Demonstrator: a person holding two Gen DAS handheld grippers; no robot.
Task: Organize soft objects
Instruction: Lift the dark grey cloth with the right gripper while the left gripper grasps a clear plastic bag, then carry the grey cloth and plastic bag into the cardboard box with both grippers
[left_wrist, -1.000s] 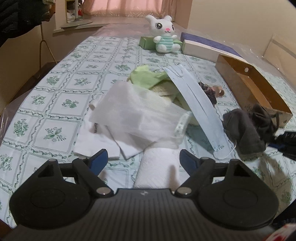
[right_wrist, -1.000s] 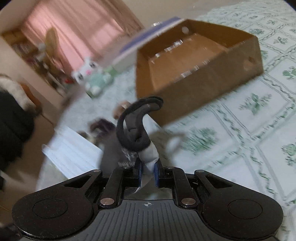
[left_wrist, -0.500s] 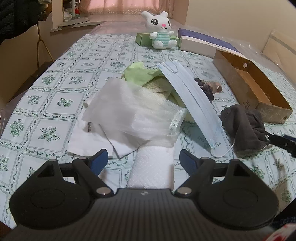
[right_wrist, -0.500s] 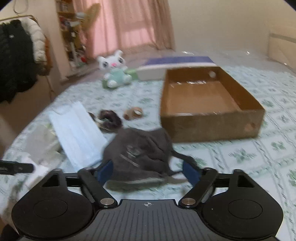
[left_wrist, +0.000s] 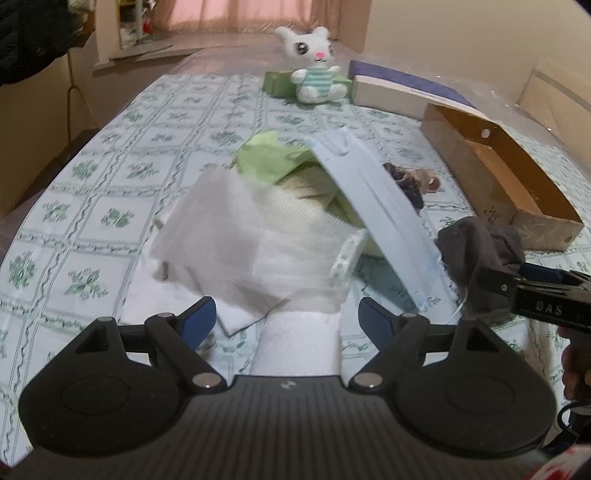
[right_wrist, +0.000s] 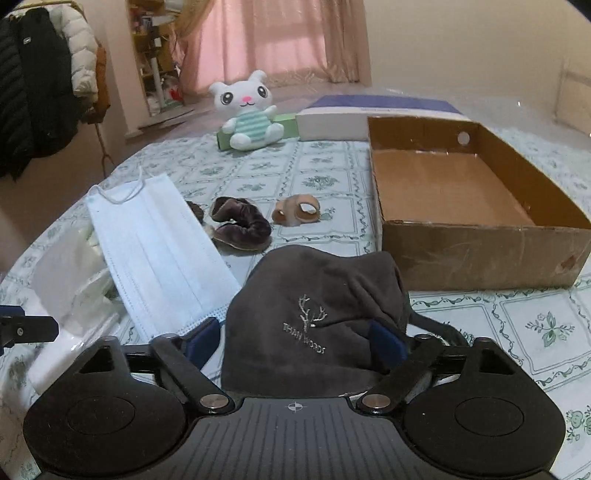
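Observation:
A dark grey cloth mask (right_wrist: 314, 314) with a deer logo lies on the tablecloth in front of the open cardboard box (right_wrist: 480, 254). My right gripper (right_wrist: 295, 343) is open, its fingers on either side of the mask; the mask also shows in the left wrist view (left_wrist: 480, 247). A light blue surgical mask (right_wrist: 155, 251) lies left of it, over a pile with green cloth (left_wrist: 269, 158), a clear bag of white cloths (left_wrist: 258, 243) and a white towel (left_wrist: 299, 347). My left gripper (left_wrist: 286, 319) is open and empty, just above the towel's near end.
A purple scrunchie (right_wrist: 240, 225) and a tan band (right_wrist: 295, 214) lie behind the grey mask. A plush bunny (right_wrist: 251, 114), a green box (right_wrist: 284, 123) and a white-and-blue box (right_wrist: 369, 114) stand at the table's far end. Coats (right_wrist: 40, 85) hang at left.
My right gripper let go of the grey mask's black strap, opened, and dropped close around the mask lying on the table. My left gripper moved slightly nearer the pile.

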